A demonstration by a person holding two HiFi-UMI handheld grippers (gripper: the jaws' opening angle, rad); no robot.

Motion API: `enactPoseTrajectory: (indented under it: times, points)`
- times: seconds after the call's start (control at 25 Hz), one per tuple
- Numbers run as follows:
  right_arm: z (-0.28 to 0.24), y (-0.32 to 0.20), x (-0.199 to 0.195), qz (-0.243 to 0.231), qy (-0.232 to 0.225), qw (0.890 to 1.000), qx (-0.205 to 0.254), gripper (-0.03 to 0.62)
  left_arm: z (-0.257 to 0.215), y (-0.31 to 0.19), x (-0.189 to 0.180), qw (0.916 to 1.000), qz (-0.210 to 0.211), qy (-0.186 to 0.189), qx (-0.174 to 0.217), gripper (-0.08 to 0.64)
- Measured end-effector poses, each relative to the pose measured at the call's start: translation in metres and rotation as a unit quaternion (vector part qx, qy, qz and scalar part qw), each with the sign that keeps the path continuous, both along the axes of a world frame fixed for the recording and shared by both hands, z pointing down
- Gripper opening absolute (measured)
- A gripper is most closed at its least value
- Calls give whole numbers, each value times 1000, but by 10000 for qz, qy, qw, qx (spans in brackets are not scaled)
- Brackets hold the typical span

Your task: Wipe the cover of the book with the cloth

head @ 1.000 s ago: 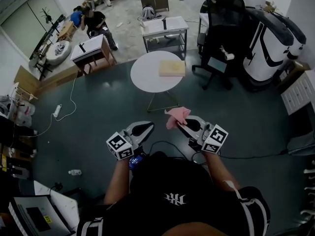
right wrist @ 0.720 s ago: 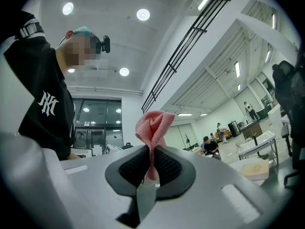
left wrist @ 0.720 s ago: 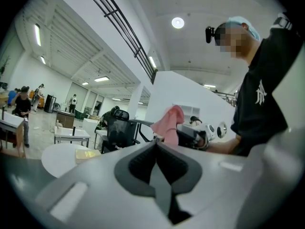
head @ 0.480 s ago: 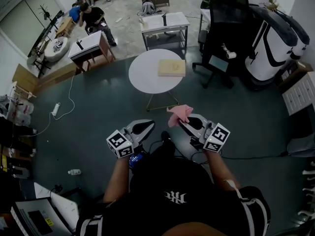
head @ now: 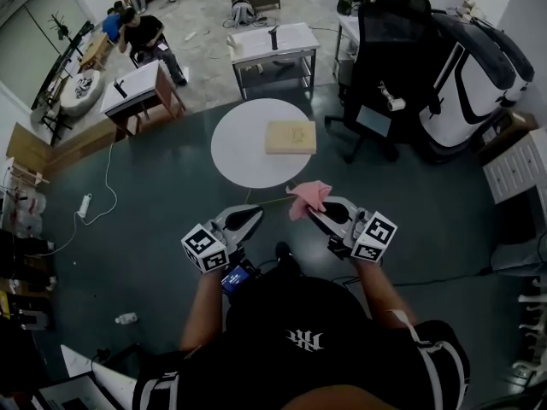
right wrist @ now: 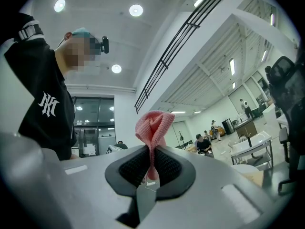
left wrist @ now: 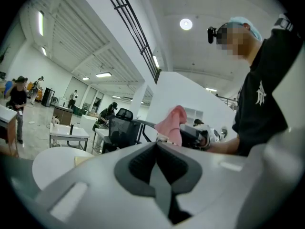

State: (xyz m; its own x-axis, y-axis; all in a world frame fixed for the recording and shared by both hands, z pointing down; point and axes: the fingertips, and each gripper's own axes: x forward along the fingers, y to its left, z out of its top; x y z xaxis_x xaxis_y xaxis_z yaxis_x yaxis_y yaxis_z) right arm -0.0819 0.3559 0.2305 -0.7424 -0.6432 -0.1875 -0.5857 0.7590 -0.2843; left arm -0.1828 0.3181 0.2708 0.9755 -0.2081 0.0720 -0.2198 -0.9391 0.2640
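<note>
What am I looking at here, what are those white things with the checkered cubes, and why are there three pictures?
There is no robot here. A person stands in a large room holding a two-jaw gripper in each hand, and the marker cubes are part of those grippers. The head view comes from a camera on the person's head looking steeply down, so you see the black shirt, both arms and both grippers. The other two views come from cameras riding on each gripper, looking along its jaws. The left gripper has its jaws together with nothing between them. The right gripper is shut on a pink cloth. Ahead stands a round white table with a tan book lying on it. Neither gripper is at the book.
</note>
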Motion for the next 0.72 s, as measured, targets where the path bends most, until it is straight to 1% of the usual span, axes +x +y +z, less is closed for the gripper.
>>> enactPoseTrajectory:
  times: [0.24, 0.36, 0.52, 0.72]
  points:
    - [8, -86, 17, 54, 375, 9991, -183, 25, -1, -93, 16, 9999, 29, 54, -88, 5]
    - [12, -121, 22, 71, 401, 9988, -258, 25, 7, -129, 20, 9999, 86, 11, -145, 5]
    - [18, -154, 34, 146, 389, 9986, -341, 25, 24, -167, 30, 9994, 125, -89, -317, 4]
    - [34, -185, 49, 205, 414, 9974, -547, 25, 42, -199, 46, 9982, 183, -191, -540, 5]
